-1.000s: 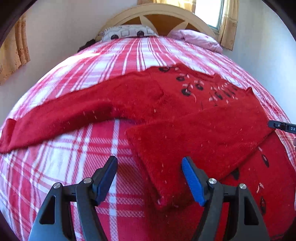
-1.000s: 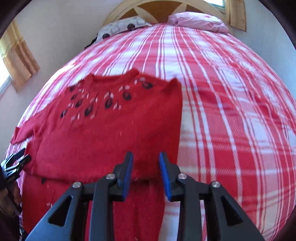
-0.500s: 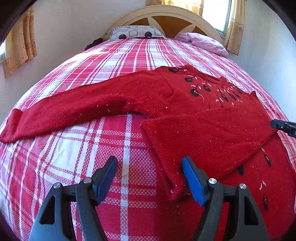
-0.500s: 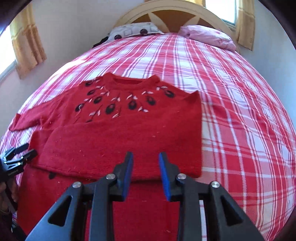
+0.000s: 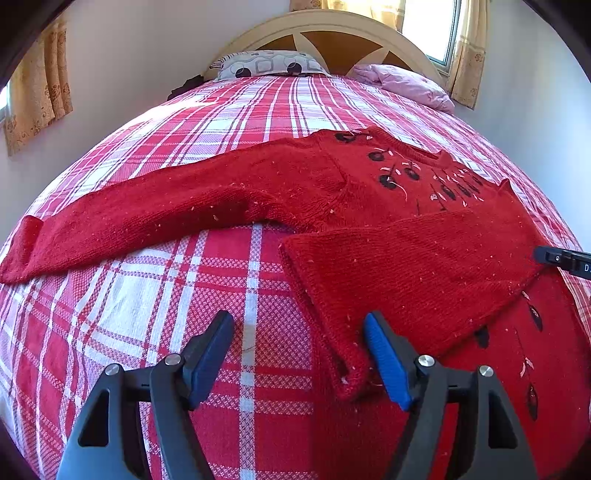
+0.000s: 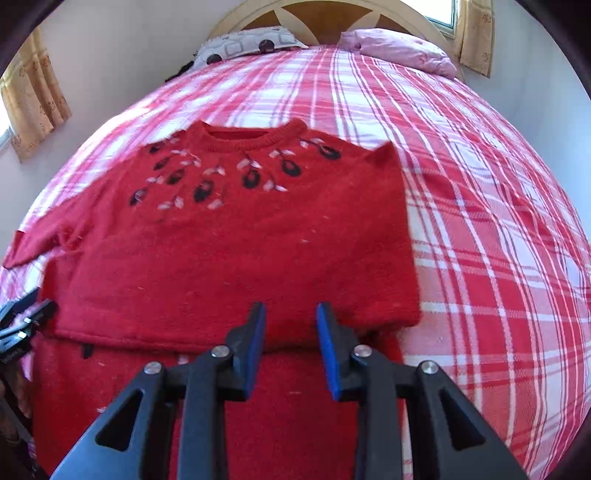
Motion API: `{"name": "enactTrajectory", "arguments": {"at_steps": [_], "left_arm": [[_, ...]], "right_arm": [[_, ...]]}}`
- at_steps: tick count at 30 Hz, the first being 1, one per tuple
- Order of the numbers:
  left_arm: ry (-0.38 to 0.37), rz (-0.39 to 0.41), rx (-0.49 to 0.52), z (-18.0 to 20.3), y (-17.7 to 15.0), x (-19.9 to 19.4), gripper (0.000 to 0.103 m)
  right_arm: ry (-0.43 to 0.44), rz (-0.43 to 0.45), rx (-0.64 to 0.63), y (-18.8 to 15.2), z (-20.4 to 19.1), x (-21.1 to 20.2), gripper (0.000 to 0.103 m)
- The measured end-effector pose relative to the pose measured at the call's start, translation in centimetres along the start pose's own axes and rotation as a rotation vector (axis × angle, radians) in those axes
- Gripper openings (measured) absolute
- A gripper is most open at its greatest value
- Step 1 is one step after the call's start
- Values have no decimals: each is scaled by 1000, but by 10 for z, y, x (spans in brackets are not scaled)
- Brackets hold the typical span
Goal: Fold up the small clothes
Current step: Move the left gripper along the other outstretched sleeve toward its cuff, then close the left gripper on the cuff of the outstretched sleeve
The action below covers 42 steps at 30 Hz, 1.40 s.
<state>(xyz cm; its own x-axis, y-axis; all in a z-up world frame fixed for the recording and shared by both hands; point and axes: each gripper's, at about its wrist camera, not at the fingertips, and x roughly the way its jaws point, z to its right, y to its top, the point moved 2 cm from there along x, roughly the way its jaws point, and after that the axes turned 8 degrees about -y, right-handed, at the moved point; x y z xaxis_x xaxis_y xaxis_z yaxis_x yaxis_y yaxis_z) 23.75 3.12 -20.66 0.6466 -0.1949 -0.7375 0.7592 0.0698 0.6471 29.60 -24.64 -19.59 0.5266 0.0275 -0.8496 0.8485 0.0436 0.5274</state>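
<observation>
Lying below the right tool [image 6: 290, 325], the sweater [image 6: 229, 236].

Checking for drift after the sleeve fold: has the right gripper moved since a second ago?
Yes: right gripper shifted left, from the red sweater's folded right edge toward its middle.

Bed [image 5: 258, 110] fills most of my view, covered in a red and white plaid bedspread [image 6: 480, 184]. Arched cream headboard [image 5: 332, 26] with brown wood panels at the far end. Two pillows against it: grey patterned pillow [image 5: 266, 66] on the left, pink pillow [image 5: 402, 83] on the right. Plain pale walls [image 5: 129, 55] both sides. Window [image 5: 428, 26] behind the headboard's right end, bright daylight, yellow curtains [image 5: 467, 55]. Another yellow patterned curtain [image 5: 37, 92] on the left wall. Floor not visible.
</observation>
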Motion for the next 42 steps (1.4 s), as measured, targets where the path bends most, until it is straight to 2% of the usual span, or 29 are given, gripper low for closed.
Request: {"name": "enactTrajectory", "arguments": {"at_steps": [2, 6, 10, 15, 21, 26, 29, 31, 38, 42], "left_arm": [[-1, 0, -1, 0, 0, 0, 74], [-11, 0, -4, -1, -2, 0, 75], [-21, -8, 1, -1, -2, 2, 80], [-42, -14, 10, -2, -2, -3, 81], [1, 48, -28, -31, 1, -33, 81], [123, 107, -39, -78, 11, -62, 81], [214, 101, -67, -117, 11, -72, 81], [249, 103, -99, -142, 11, -81, 81], [406, 161, -291, -247, 17, -115, 81], [411, 177, -405, -291, 18, -116, 81]], "right_arm": [[-19, 8, -35, 3, -13, 2, 40], [-39, -20, -54, -4, -22, 20, 40], [-83, 19, -87, -9, -28, 20, 41], [-98, 31, -77, -14, -31, 12, 42], [-98, 82, -73, -23, -32, 9, 45], [-89, 94, -65, -23, -31, 9, 46], [-77, 96, -59, -24, -30, 10, 46], [-75, 97, -59, -25, -30, 10, 47], [-56, 104, -51, -25, -28, 11, 48], [-57, 107, -55, -26, -29, 11, 49]]}}
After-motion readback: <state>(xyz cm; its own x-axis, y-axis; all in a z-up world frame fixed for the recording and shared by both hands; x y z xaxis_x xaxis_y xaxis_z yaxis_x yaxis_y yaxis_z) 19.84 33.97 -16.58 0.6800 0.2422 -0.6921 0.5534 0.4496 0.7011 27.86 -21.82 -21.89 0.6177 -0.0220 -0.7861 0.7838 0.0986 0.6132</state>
